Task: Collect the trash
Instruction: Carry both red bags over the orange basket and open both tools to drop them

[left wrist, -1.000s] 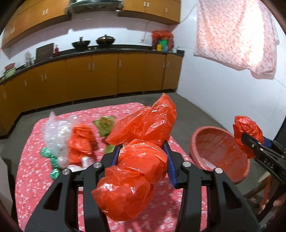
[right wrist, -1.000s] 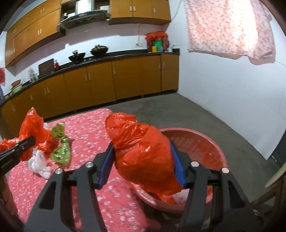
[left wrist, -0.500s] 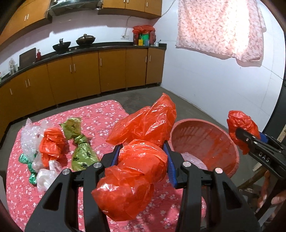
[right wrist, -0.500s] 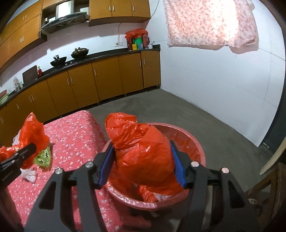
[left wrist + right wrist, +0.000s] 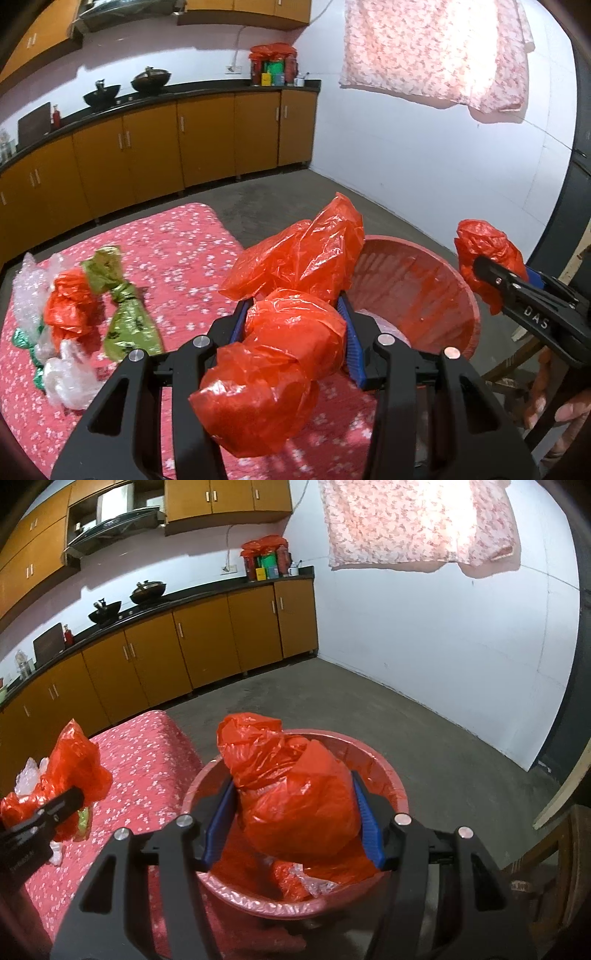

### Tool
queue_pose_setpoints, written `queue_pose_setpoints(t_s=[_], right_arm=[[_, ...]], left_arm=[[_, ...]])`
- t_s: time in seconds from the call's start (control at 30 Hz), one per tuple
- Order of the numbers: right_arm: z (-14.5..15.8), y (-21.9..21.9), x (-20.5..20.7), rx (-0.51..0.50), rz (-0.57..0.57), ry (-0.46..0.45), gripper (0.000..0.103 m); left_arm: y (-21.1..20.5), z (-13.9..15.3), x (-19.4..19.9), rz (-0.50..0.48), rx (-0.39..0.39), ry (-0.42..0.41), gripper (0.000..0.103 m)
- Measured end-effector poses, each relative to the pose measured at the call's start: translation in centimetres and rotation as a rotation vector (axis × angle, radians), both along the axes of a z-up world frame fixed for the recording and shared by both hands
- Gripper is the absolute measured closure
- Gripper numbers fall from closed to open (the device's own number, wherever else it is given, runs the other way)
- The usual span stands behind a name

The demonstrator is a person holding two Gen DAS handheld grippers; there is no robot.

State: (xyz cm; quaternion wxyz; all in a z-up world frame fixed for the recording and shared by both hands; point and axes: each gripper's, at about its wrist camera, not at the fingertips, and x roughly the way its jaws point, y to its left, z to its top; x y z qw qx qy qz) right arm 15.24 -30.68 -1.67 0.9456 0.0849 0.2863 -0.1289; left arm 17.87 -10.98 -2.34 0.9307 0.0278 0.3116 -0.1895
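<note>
My left gripper is shut on a crumpled red plastic bag, held over the right end of the table beside the red basin. My right gripper is shut on another red plastic bag and hangs over the red basin, which holds red and clear plastic scraps. In the left wrist view the right gripper stands at the right, over the basin's far side, with its bag. The left gripper shows at the left edge of the right wrist view.
More trash lies on the table's red flowered cloth: a green bag, a red bag, bubble wrap and a white bag. A wooden chair stands right of the basin. Orange cabinets line the far wall.
Both grippers have swung to the right with their bags. The basin now sits under the right gripper and close beside the left one; the table trash has slid toward the left.
</note>
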Motion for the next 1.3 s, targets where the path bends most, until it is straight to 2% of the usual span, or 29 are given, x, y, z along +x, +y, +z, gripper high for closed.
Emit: queue_pose_setpoints(t_s=[0.43,1.07,1.3], right_arm=[[-1.1,-2.9,1.3,0.05,-0.053,-0.002,0.045],[-2.2,-5.7,3.6,0.111,-0.07,-0.029,0.045],[-2.8,-6.5,3.8,0.17,-0.059,-0.042,0.042]], left_arm=[[-5.4,-1.6,1.4,-0.126,-0.008,0.026,0.057],[-10.7,-4.0,4.9,-0.21,-0.006,0.077,0.057],[-11.4,-4.6,5.6,-0.223,-0.004,0.094,0.056]])
